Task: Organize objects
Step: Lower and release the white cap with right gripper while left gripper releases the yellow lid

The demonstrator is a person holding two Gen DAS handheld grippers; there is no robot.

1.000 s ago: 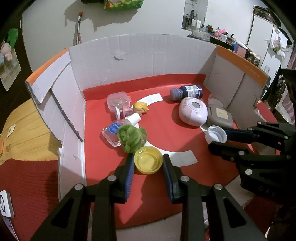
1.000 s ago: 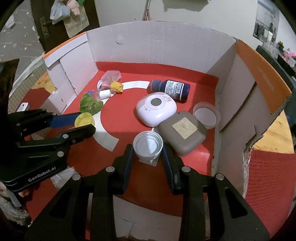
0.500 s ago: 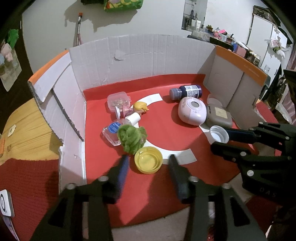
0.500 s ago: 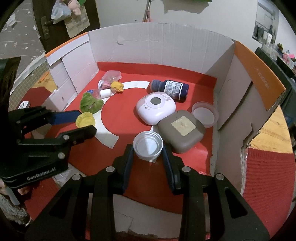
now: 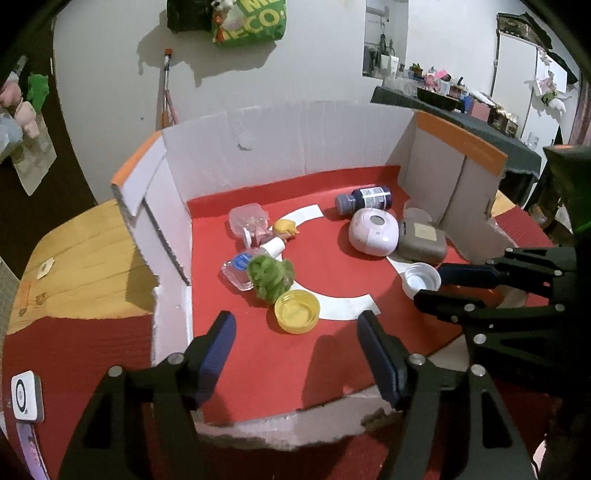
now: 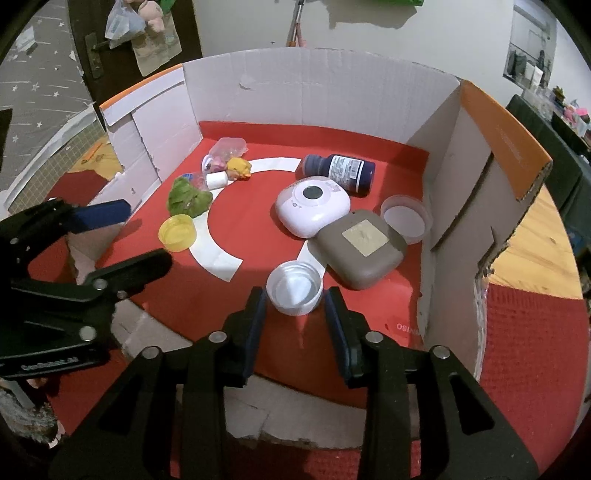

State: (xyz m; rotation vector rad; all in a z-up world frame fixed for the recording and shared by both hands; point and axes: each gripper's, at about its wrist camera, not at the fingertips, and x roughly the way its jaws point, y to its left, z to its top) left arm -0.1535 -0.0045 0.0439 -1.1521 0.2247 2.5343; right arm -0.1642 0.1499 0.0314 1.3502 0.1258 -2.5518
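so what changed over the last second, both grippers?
The left gripper let go of the yellow cap and backed off; its jaws are opening, clear of it. The right gripper is just starting to open around the white cap, a thin gap showing. Both caps and the rest of the box stayed put.

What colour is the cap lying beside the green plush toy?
Yellow cap, clearest in the left wrist view.

A green printed bag (image 5: pixel 248 22) hangs on the white wall (image 5: pixel 314 66) above an orange-tipped broom handle (image 5: pixel 167 88) leaning against that wall, with a cluttered dark-clothed table (image 5: pixel 458 110) to its right.
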